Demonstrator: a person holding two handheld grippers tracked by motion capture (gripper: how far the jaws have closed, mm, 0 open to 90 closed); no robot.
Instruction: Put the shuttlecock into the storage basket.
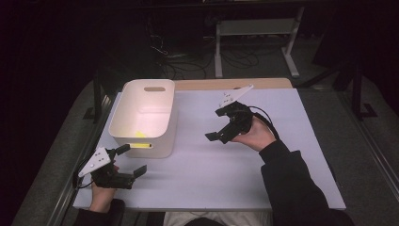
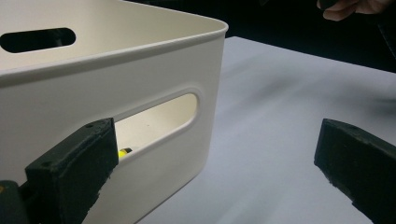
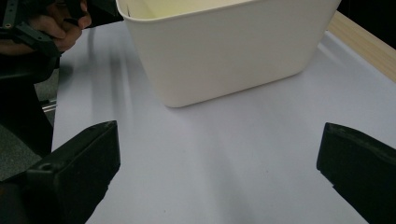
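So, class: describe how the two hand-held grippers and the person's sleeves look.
The left gripper and the right gripper are black, each with two blocky jaws, a pale three-cornered plate on top and a dark trailing cable. The right sleeve is dark.

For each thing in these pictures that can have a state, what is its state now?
White bin: upright on the table, open top, no lid.
Yellow object: lying inside the bin, on its bottom.
Left gripper: open, holding nothing, next to the bin's near wall.
Right gripper: open, holding nothing, above the table to the right of the bin.
Table: covered with a white sheet.
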